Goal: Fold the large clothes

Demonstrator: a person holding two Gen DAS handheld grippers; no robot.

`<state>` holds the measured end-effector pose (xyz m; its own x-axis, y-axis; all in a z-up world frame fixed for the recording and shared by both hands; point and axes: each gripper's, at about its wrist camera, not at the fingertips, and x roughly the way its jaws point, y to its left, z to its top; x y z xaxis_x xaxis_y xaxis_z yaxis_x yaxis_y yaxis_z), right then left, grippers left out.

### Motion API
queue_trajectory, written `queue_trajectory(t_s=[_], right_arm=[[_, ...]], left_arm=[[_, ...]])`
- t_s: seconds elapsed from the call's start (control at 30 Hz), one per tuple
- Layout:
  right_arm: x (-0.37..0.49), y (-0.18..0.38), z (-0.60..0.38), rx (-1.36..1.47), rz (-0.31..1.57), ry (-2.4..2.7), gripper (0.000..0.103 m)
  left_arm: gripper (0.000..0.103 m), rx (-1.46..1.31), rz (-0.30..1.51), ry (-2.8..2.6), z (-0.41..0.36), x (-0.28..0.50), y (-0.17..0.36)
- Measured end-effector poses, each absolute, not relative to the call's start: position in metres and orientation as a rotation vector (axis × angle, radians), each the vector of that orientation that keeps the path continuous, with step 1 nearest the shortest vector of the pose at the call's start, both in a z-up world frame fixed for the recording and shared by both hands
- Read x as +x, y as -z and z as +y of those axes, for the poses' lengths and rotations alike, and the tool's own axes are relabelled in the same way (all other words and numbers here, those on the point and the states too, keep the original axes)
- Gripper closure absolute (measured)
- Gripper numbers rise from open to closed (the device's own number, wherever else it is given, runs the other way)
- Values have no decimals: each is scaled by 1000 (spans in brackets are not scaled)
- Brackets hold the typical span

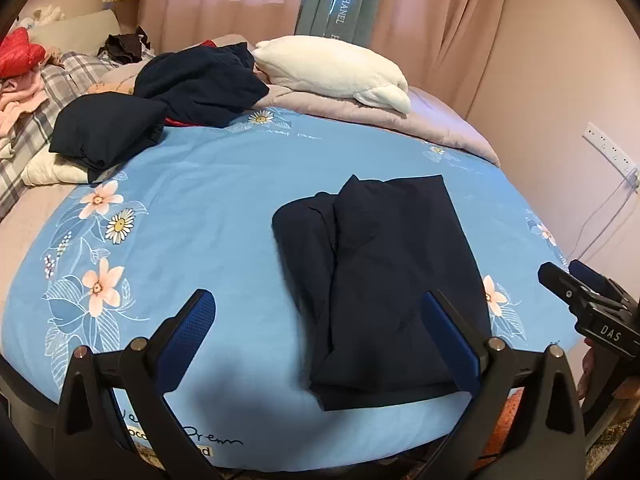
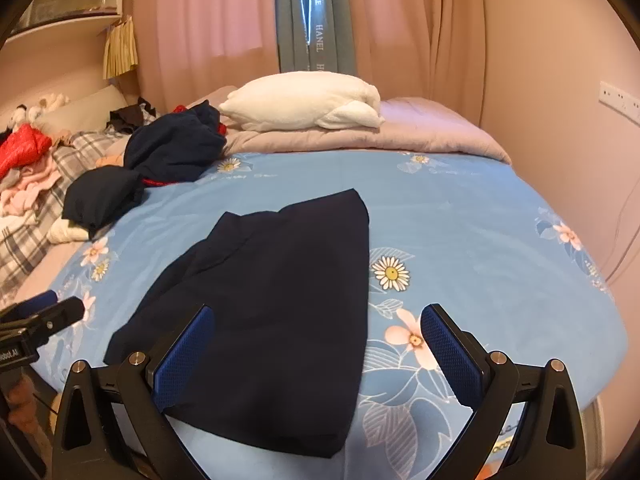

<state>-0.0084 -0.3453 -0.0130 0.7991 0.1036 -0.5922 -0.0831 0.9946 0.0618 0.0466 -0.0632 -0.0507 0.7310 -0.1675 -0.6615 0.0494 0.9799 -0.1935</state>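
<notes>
Item under work: a dark navy cloth garment (image 1: 384, 280), lying on the near half of the light blue floral bedsheet (image 1: 224, 184), its near edge close to the bed's front edge. It lies as a long narrow panel with one side laid over the middle, a lengthwise overlap showing in the left wrist view. In the right wrist view the same garment (image 2: 272, 312) tapers away from the camera and looks flat, with little bunching.

Left gripper (image 1: 320, 344): jaws spread wide, blue pads clear of the cloth, nothing held. It hangs above the garment's near left portion.

Right gripper (image 2: 316, 356): jaws likewise spread and empty, poised over the garment's near right edge.

Other items: a folded navy bundle (image 1: 108, 136) and a crumpled navy heap (image 1: 200, 84) lie well apart at the far left, beside a white plush pillow (image 1: 332, 72) on a lilac quilt (image 1: 432, 120).

Assessment: the lengthwise fold appears done; the crosswise fold is not yet made. The task is judged past halfway for this piece.

Next move calls for each claw to pinch a near corner through all layers, then carry that edge toward the far end, keeping both sides level so the overlap does not slip open
</notes>
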Motion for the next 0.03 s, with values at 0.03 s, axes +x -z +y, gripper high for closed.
queue_trajectory(t_s=[0.03], right_arm=[[-9,13,-345,32,636,-100,1]], left_arm=[[0,-169,742,121,-62,46,51]])
